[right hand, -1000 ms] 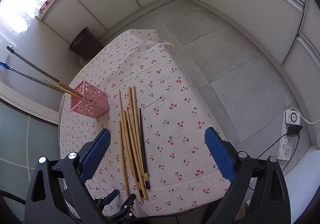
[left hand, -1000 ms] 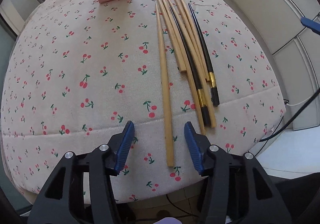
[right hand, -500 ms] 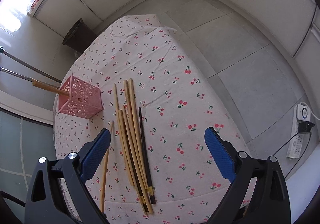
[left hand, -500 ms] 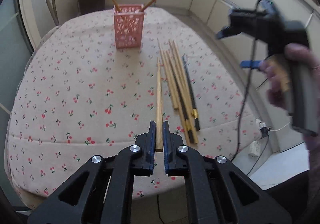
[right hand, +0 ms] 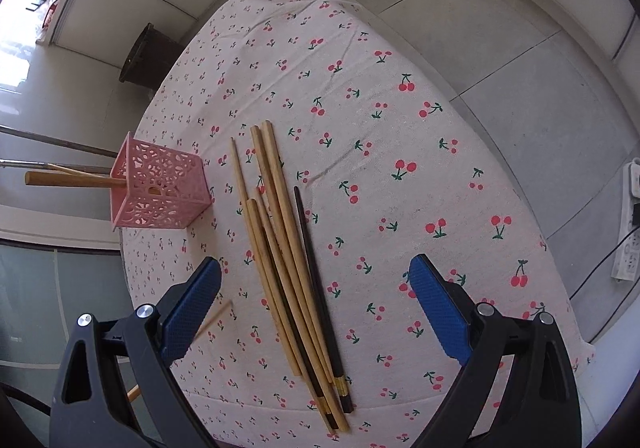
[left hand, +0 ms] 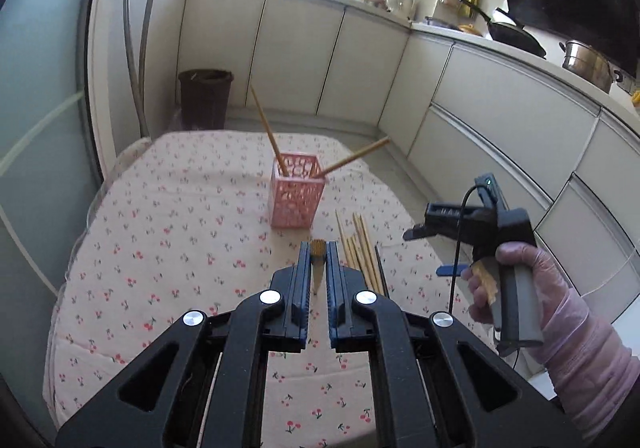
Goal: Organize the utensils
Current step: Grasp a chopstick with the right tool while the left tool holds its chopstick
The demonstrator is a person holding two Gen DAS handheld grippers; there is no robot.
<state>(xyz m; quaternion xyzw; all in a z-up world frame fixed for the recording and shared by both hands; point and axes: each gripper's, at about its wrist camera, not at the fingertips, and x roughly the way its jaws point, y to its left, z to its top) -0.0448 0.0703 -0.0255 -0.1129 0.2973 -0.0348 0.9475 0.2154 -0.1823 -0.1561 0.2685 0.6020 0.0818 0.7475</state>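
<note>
Left wrist view: your left gripper [left hand: 318, 268] clamps a pale wooden chopstick [left hand: 318, 262], apparently clear of the cherry-print tablecloth [left hand: 168, 248]; your right gripper [right hand: 316, 300] gapes above loose chopsticks [right hand: 288, 256], beside the pink lattice holder [right hand: 160, 188].

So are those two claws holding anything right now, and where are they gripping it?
The left claw is clamped on one wooden chopstick, near one end. The right claw is wide open and holds nothing, above the chopsticks on the table.

The left wrist view looks shallowly down the table [left hand: 168, 232], toward the far cabinets [left hand: 500, 120]. The right wrist view looks steeply down from above. Both share the basket [left hand: 295, 195] and the chopsticks [right hand: 288, 248].
</note>
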